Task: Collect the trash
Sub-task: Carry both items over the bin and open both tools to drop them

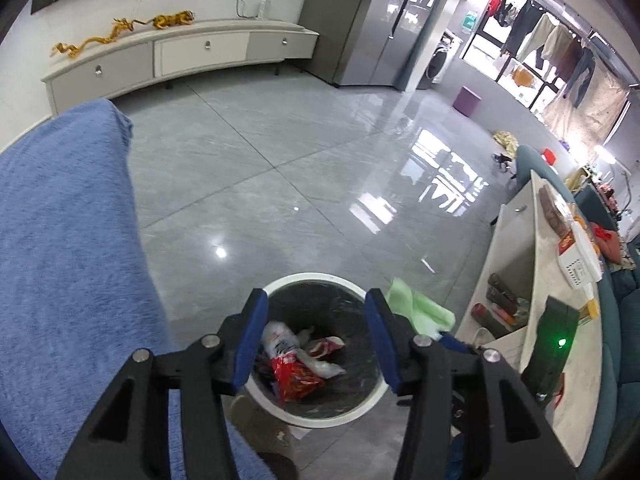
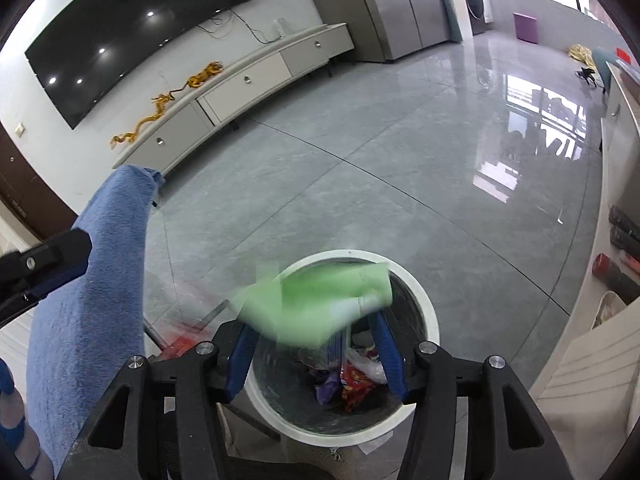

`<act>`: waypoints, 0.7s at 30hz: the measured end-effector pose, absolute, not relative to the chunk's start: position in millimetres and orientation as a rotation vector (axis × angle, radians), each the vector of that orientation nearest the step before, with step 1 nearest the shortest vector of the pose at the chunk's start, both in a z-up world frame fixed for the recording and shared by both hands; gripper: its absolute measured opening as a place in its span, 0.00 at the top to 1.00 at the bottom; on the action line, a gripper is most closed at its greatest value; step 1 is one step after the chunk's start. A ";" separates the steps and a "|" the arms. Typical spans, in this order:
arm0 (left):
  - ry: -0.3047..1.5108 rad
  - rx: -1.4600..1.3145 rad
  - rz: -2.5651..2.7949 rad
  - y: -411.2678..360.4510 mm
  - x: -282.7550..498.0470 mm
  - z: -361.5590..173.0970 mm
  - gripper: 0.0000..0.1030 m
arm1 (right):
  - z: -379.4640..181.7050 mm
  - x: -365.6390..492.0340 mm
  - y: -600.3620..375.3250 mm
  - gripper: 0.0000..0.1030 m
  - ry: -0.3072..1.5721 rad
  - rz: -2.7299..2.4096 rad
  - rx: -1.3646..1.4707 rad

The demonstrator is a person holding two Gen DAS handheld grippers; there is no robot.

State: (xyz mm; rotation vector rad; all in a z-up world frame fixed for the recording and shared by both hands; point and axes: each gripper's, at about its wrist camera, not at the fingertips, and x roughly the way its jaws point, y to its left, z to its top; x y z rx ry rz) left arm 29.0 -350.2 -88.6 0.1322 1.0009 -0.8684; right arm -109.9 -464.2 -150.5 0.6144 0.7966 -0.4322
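Note:
A white-rimmed round trash bin (image 1: 298, 278) stands on the floor below both grippers, with red and white wrappers (image 1: 294, 362) inside; it also shows in the right wrist view (image 2: 430, 320). My left gripper (image 1: 316, 340) is open and empty above the bin. My right gripper (image 2: 316, 354) is open; a blurred light green wrapper (image 2: 316, 300) hangs between and just past its fingertips over the bin, and I cannot tell whether it still touches them. The green wrapper also shows in the left wrist view (image 1: 416, 306).
A blue towel (image 1: 64, 240) covers something at the left. A low white table (image 1: 560, 320) with boxes and snacks stands at the right. A TV cabinet (image 1: 180, 56) lines the far wall. Glossy grey floor (image 1: 280, 160) lies ahead.

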 end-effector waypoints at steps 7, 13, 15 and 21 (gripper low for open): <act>0.986 0.130 -0.871 -338.5 23.6 -85.7 0.53 | -148.1 -112.6 -464.1 0.48 0.798 -0.448 0.616; 0.946 0.127 -0.822 -319.2 24.3 -76.7 0.52 | -143.2 -113.3 -460.8 0.48 0.796 -0.439 0.610; 0.925 0.124 -0.803 -311.6 23.2 -71.3 0.52 | -139.4 -114.1 -459.2 0.48 0.790 -0.437 0.605; 0.832 0.144 -0.702 -287.1 16.4 -55.1 0.41 | -118.3 -114.1 -450.2 0.46 0.755 -0.429 0.572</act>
